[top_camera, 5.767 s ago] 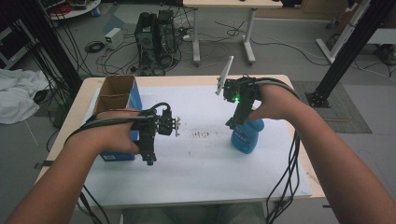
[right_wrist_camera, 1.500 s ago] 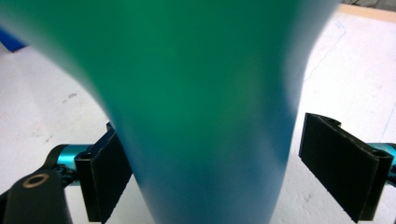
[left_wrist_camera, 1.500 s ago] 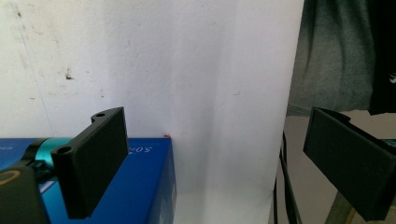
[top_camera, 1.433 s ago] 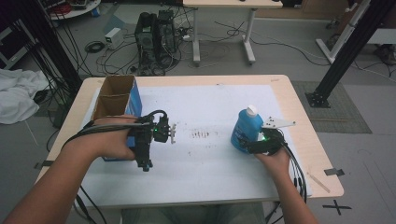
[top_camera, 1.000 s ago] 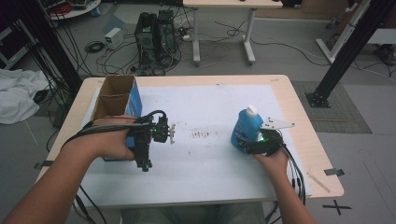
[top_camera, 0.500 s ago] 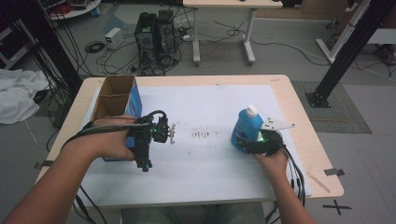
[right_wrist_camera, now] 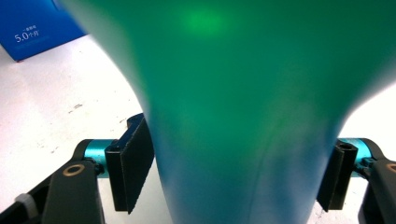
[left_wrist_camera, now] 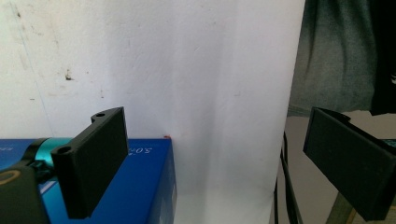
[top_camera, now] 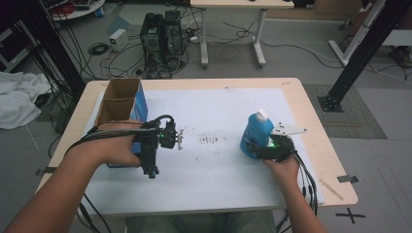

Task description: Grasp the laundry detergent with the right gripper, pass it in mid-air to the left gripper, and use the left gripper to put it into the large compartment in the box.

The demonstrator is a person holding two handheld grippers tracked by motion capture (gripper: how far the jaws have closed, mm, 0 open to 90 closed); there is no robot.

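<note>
The bottle — blue, with a white cap — stands upright on the white sheet of the worktop, toward its right side, with a patch of dark specks on the sheet between it and the blue box at the left. The right gripper comes in low and level from the near right and sits at the bottle's base. In the right gripper view the bottle's body stands between the two black jaws; they have just been closing, and the left pad looks to be at the bottle's wall while the right pad seems just at it or a hair short. I cannot tell for sure whether the squeeze is firm yet.

So the step in hand, as I read it, is the grasp on the bottle: the approach is done, the lift is not begun. The bottle rests on the sheet with its cap up.

The left gripper is held above the sheet beside the box, its jaws wide apart and nothing between them; in the left gripper view a corner of the box lies under the near jaw.

The next move calls for finishing the squeeze until both pads bear evenly on the bottle's lower body, then raising it straight — a low grip on a tall bottle could let it tip, so the hand should keep it upright and go gently. The box, open at the top, looks a likely place for it.
</note>
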